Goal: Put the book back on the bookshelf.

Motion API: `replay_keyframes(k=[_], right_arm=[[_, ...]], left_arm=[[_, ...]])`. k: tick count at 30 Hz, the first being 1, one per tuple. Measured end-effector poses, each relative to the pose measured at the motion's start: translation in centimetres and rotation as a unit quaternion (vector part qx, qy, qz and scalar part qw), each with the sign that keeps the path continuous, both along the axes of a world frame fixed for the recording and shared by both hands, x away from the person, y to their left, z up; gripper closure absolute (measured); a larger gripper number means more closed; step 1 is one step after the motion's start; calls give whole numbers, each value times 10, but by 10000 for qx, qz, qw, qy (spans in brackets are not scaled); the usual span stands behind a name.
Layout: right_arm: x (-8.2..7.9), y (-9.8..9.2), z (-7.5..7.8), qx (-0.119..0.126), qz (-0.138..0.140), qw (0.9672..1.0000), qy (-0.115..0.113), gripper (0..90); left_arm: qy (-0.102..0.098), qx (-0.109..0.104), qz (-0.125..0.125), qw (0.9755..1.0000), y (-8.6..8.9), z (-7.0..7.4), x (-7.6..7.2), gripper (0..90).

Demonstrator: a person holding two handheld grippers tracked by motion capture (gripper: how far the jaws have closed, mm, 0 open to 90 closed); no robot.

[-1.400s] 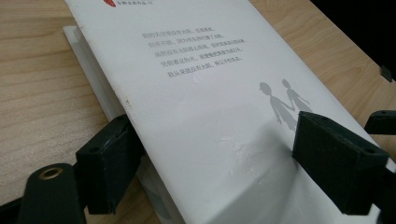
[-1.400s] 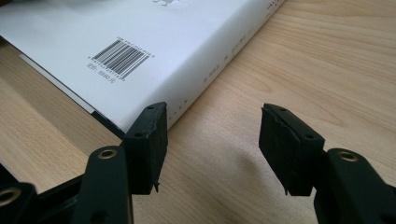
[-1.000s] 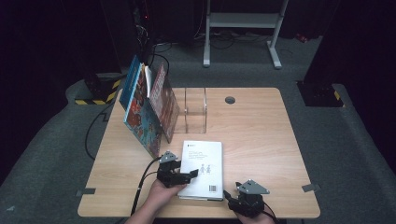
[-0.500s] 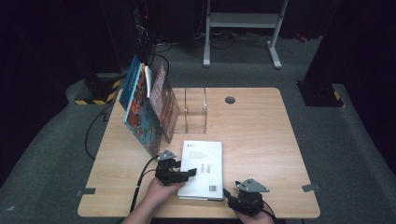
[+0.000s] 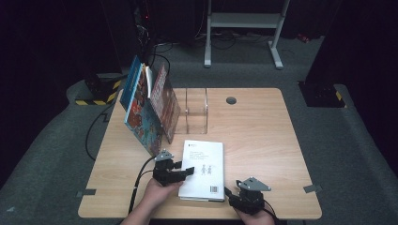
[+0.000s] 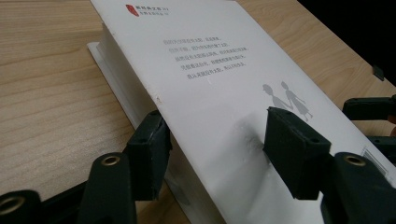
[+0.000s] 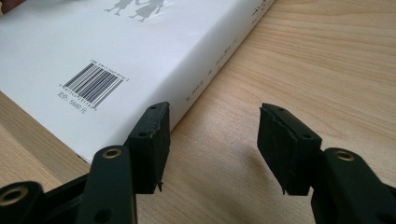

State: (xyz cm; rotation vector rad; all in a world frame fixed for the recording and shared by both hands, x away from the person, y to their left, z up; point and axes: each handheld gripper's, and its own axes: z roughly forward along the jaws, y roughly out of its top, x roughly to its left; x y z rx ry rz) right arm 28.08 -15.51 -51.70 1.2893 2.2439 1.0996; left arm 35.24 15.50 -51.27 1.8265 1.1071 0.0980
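A white book [image 5: 203, 169] lies flat on the table [image 5: 263, 140], near the person's edge. Behind it some picture books [image 5: 148, 108] lean in a clear rack [image 5: 196, 111].

The step in hand looks like picking up the white book. The left claw [image 6: 212, 140] is at the book's left side. One jaw is under the lifted cover, the other sits on top of it, and the cover dents a little there. The jaws have just been closing, with the cover between them. They look clamped on the cover, though not hard.

The right claw [image 7: 212, 140] waits at the book's near right corner by the barcode. Its jaws are apart and nothing is between them. One jaw just touches the book's edge.

Next, I think the left claw must squeeze tight and lift that side, so the right claw can slide in and grab the spine edge.

A second ago the left claw was wider open and a bit farther up the book's side. The right claw has stayed put.
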Motion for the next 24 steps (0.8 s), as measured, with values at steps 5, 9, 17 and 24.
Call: replay_keyframes(k=[5,9,17,24], right_arm=[[2,-1,-2,76,-7,10000,33,446],[2,-2,-2,84,2,9999,56,448],[2,-3,0,107,-13,9999,25,440],[7,-8,8,293,-75,9995,-61,435]], left_arm=[[-200,-9,-65,9998,4,2,-2,481],[-301,39,-108,9995,4,3,-3,483],[-617,63,-134,9980,4,5,-7,483],[-806,67,-137,9966,2,8,-9,486]])
